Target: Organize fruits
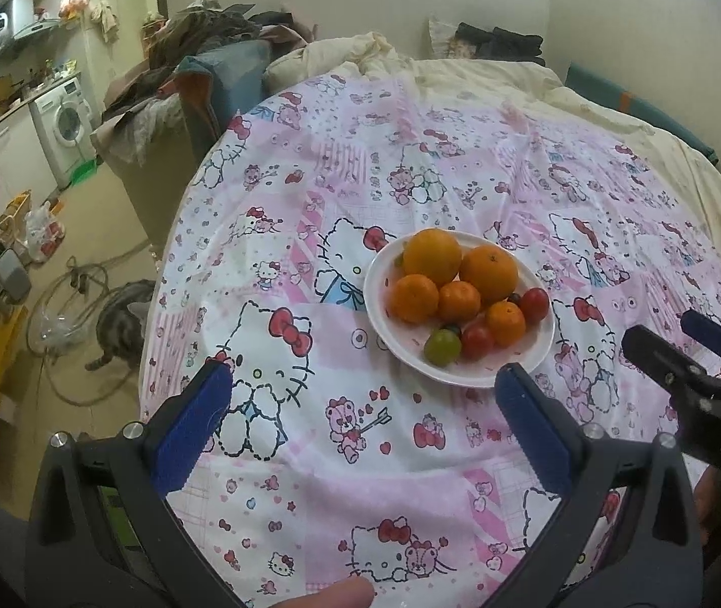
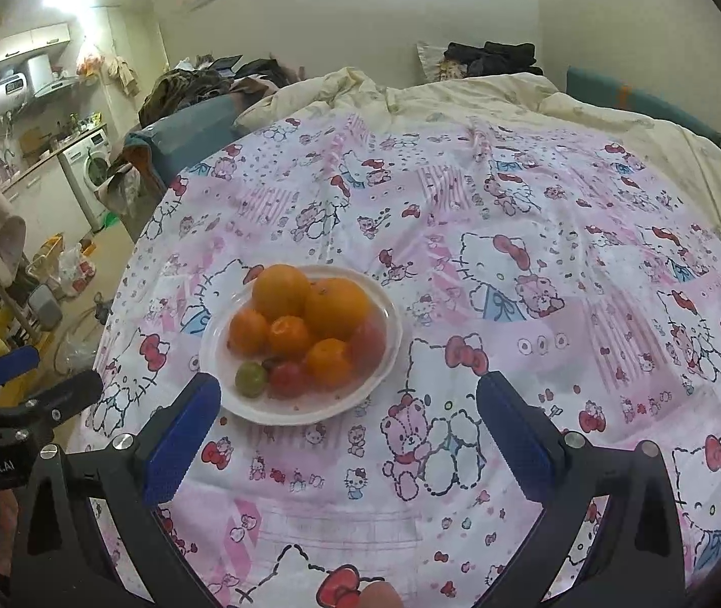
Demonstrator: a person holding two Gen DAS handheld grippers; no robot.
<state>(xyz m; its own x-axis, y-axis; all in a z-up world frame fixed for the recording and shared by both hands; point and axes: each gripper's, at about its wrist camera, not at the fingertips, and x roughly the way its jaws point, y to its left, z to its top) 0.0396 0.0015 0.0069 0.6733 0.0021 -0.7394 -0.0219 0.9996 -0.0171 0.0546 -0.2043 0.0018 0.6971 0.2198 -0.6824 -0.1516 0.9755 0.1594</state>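
Both claws, left claw and right claw, spread; plate heaped with oranges (glossy).

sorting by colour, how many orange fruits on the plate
5 on the plate: two big ones at the back, three smaller in front. More may hide underneath.

Dark small fruit mostly hidden behind oranges; cat partly behind tablecloth edge.
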